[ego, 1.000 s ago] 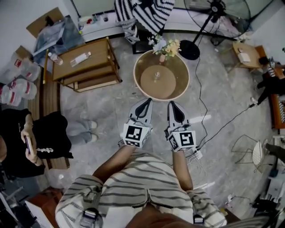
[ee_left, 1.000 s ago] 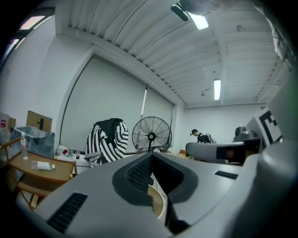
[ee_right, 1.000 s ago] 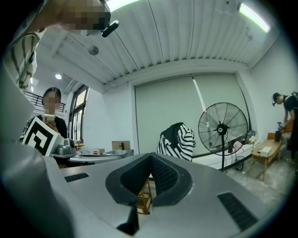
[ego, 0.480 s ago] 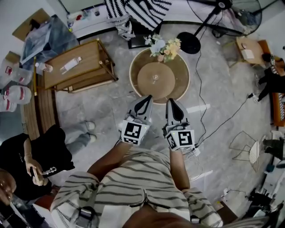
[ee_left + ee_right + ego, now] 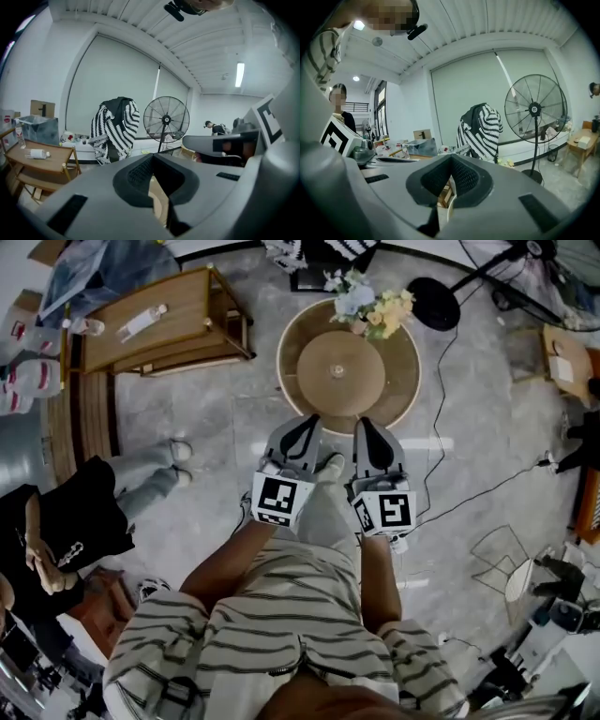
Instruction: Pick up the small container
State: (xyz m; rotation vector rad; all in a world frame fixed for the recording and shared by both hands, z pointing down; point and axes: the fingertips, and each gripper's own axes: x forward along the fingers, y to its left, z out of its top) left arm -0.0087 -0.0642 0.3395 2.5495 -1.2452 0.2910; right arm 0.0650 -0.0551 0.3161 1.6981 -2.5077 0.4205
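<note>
A round wooden table (image 5: pixel 403 390) with a raised round disc stands ahead of me. At the disc's middle sits a small pale thing (image 5: pixel 340 370), too small to make out; it may be the small container. My left gripper (image 5: pixel 309 418) and right gripper (image 5: pixel 364 421) are side by side, with their tips at the table's near edge, short of the disc. Both have their jaws shut with nothing between them. In the left gripper view, the left gripper (image 5: pixel 153 157) hides most of the table. The right gripper (image 5: pixel 451 157) does the same in the right gripper view.
A vase of flowers (image 5: pixel 370 306) stands at the table's far rim. A wooden side table (image 5: pixel 187 306) with a bottle (image 5: pixel 142 322) is at the left. A fan's base (image 5: pixel 433 304) and a cable (image 5: pixel 441 381) lie on the right. A seated person (image 5: pixel 66 531) is at the left.
Both grippers have moved forward and down to the round table's near edge, staying shut. The table now sits closer in the head view, and my knee shows between the grippers.
</note>
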